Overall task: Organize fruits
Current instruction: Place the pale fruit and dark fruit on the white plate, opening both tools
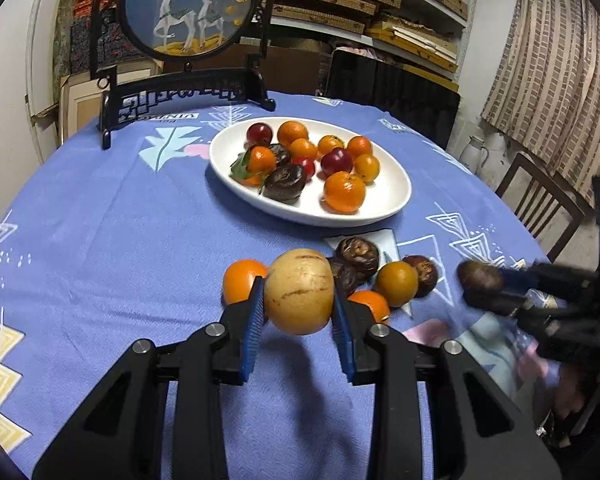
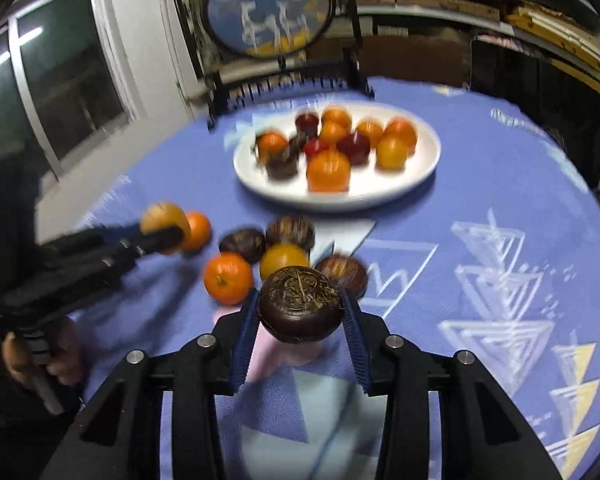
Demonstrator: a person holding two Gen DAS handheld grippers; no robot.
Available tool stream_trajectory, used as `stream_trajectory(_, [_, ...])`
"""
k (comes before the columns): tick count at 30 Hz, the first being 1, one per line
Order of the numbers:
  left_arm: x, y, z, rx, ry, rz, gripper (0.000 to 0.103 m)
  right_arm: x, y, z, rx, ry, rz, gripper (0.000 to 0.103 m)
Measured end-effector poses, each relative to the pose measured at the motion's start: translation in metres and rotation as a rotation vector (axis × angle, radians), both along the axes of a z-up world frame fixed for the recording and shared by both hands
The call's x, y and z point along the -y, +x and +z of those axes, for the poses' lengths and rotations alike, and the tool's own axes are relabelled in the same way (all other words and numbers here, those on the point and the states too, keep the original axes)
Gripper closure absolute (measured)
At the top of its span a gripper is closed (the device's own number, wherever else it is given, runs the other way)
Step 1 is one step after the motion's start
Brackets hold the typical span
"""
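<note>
- Left wrist view: the left gripper is clamped on a tan melon-like fruit, its blue pads pressing the fruit's two sides.
- That fruit is raised above the blue tablecloth, with its shadow on the cloth below. It is slightly egg-shaped, long axis near upright, and thin dark streaks run across its skin.
- Just beyond it, loose fruit lies on the cloth: an orange behind the left finger, two dark wrinkled fruits, a yellow-orange fruit and another orange.
- Farther off, a white oval plate holds oranges, red plums and dark fruits; its long axis runs from near right to far left.
- Right wrist view: the right gripper is closed on a dark brown round fruit, held clear of the cloth.
- This fruit is flattened, its wide axis spanning finger to finger, and its pale netted top tilts toward the camera.
- Beyond it sit an orange, a yellow fruit and brown fruits; the plate is blurred behind them.
- A round deer picture on a black stand rises at the table's far edge.
</note>
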State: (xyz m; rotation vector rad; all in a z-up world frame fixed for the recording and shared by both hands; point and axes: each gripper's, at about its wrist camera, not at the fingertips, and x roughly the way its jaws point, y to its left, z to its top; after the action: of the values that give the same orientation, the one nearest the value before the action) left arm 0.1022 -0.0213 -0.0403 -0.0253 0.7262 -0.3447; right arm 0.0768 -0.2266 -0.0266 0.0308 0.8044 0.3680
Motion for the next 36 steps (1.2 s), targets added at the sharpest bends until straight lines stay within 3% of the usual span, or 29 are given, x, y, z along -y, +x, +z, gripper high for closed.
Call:
stream_trajectory(4, [0.012,0.009,0.029,0.041,-0.001,-0.044,0.072,0.026,0.019,0.031,0.048,0.023,-0.037,0.062])
stream_trajectory(9, [0.038,0.050,0.046,0.040,0.035,-0.068,0.072,0.040,0.070,0.044,0.066,0.057,-0.052,0.062])
stream_trajectory(14, [0.057,0.108,0.028,-0.054,0.064,-0.066,0.072,0.038,0.125,0.028,0.028,0.057,-0.065,0.062])
stream_trajectory(19, [0.065,0.133,0.003,-0.134,0.096,-0.069,0.071,0.028,0.162,0.002,-0.018,0.028,-0.052,0.061])
stream_trajectory(22, [0.063,0.132,0.003,-0.129,0.095,-0.056,0.056,0.027,0.163,-0.001,-0.001,0.029,-0.053,0.053])
stream_trajectory(26, [0.053,0.113,0.025,-0.047,0.085,-0.038,0.036,0.032,0.148,0.008,0.038,0.044,-0.060,0.053])
stream_trajectory(31, [0.031,0.075,0.044,0.015,0.087,-0.035,0.033,0.041,0.109,0.016,0.055,0.032,-0.060,0.053])
stream_trajectory(36, [0.005,0.041,0.030,-0.001,0.128,-0.008,0.033,0.043,0.064,0.004,0.026,0.018,-0.032,0.053])
